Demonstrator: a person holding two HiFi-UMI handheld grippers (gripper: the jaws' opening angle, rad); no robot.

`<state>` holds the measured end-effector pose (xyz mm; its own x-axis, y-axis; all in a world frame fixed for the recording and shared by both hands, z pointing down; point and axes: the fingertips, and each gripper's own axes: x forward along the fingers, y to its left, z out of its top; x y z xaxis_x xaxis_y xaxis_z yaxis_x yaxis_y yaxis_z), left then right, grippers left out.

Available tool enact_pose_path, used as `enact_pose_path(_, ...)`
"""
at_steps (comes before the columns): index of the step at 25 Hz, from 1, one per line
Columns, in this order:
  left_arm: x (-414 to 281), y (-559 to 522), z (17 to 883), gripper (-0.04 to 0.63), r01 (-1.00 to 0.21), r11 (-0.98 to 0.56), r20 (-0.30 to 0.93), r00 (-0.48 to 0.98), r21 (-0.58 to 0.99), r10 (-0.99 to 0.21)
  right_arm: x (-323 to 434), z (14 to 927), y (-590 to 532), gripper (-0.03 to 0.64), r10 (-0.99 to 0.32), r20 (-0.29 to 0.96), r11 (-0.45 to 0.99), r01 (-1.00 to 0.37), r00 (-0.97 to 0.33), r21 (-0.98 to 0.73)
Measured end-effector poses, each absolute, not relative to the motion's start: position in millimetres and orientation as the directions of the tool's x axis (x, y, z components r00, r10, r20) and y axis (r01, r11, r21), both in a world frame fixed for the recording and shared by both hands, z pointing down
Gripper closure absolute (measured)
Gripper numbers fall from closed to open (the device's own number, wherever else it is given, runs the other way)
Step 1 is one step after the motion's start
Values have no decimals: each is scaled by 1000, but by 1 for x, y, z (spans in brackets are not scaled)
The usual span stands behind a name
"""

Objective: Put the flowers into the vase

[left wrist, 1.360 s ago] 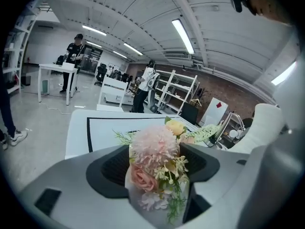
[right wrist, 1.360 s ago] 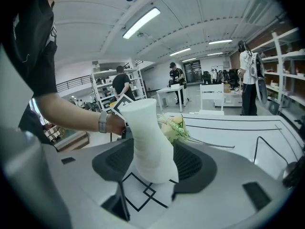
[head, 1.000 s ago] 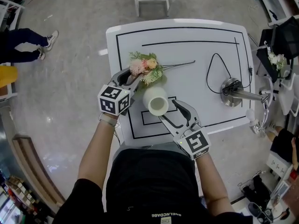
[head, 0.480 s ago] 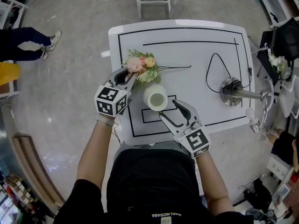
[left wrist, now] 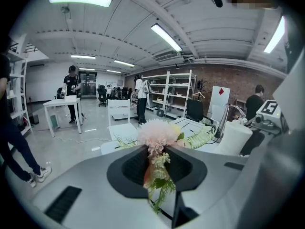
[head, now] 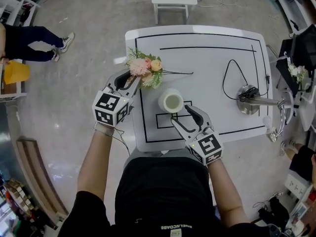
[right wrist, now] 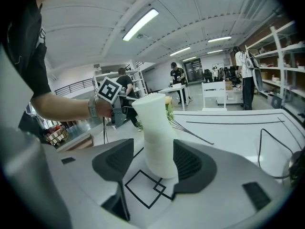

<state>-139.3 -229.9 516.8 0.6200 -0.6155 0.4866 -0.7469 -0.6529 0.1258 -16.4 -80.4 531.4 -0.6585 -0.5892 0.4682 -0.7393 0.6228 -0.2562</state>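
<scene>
White counter (head: 212, 63) is carrying the vase (head: 171, 101) upright. Left hand-held gripper (head: 129, 80), its jaws having just been closing, is clamping the flowers (head: 143, 68) below the blooms, leaving stems free for insertion. Right hand-held gripper (head: 186, 116) is bracketing the vase with jaws apart, probably to steady it.

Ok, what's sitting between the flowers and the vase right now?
Nothing: in the head view, only bare white table separates the flowers from the vase.
</scene>
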Motion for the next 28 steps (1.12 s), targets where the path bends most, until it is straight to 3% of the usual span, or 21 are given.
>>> enact_pose_path(9,-155,-223,436,502,-695,-718,456,629,-34,-630,-29,527,-93,368,-608,446,609,-746,-657,-270)
enact_pose_path(19,-158,-209,353,502,-557,-789,459,647,-261,-609,-25,533,-99,368,-615,432,601,-747,-660,-286)
enact_pose_path(28,-147,-192,292,502,-420,-834,488,678,-358,-550,-28,531,-103,368,-615,416,605,-740,-669,-295)
